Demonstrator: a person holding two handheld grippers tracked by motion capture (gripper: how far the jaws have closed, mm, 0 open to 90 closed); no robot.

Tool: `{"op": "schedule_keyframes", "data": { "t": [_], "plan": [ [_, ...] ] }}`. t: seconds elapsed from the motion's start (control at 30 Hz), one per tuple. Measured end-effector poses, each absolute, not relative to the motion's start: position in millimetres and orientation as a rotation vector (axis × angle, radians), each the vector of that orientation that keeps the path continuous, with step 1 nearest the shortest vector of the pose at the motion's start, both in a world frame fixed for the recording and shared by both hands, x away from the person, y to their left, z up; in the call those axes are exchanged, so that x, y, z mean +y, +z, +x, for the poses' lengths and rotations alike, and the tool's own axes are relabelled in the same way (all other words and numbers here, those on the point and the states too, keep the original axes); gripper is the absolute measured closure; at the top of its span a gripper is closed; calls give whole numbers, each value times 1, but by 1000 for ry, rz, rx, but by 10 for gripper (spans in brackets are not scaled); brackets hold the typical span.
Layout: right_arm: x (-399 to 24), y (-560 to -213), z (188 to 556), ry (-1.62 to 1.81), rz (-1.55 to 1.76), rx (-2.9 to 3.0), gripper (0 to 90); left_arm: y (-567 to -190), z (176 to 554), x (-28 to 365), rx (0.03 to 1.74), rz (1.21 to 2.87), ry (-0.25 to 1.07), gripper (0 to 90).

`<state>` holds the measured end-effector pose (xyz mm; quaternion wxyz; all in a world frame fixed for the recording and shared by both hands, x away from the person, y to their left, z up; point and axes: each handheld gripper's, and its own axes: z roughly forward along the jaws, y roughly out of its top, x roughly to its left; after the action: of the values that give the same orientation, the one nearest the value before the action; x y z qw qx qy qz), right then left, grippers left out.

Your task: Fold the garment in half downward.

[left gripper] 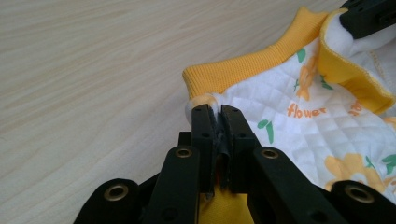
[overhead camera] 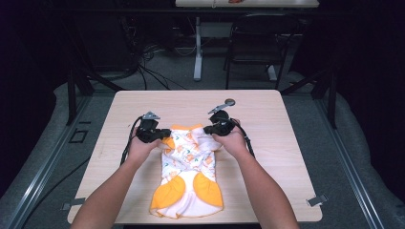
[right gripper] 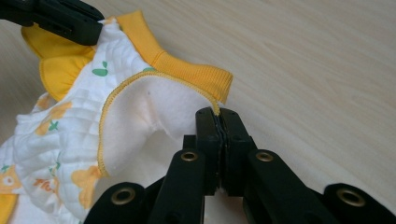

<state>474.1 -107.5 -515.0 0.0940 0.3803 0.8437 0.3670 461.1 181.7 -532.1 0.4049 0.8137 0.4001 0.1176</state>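
Garment [overhead camera: 188,164] between tools | left tool [overhead camera: 163,134], right tool [overhead camera: 208,129] clamp its top corners, apparently

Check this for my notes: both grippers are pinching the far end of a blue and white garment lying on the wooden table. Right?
Not quite: the garment is yellow and white, as the high view shows. The left gripper and right gripper do pinch its far end on the wooden table.

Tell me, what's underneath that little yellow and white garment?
The wooden table lies under the garment. Its far end hangs pinched in the left gripper and the right gripper. Anything beneath the flat part is covered by cloth.
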Motion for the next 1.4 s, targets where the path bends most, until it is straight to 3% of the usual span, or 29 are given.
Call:
{"op": "schedule_keyframes", "data": {
  "t": [0.77, 1.4],
  "plan": [
    [-103, -446, 466, 1120, 894, 2331, 874, -466, 459, 186, 871, 1975, 475, 847],
    [-98, -479, 442, 1040, 794, 2402, 874, -500, 440, 188, 852, 2021, 451, 845]
  ]
}}
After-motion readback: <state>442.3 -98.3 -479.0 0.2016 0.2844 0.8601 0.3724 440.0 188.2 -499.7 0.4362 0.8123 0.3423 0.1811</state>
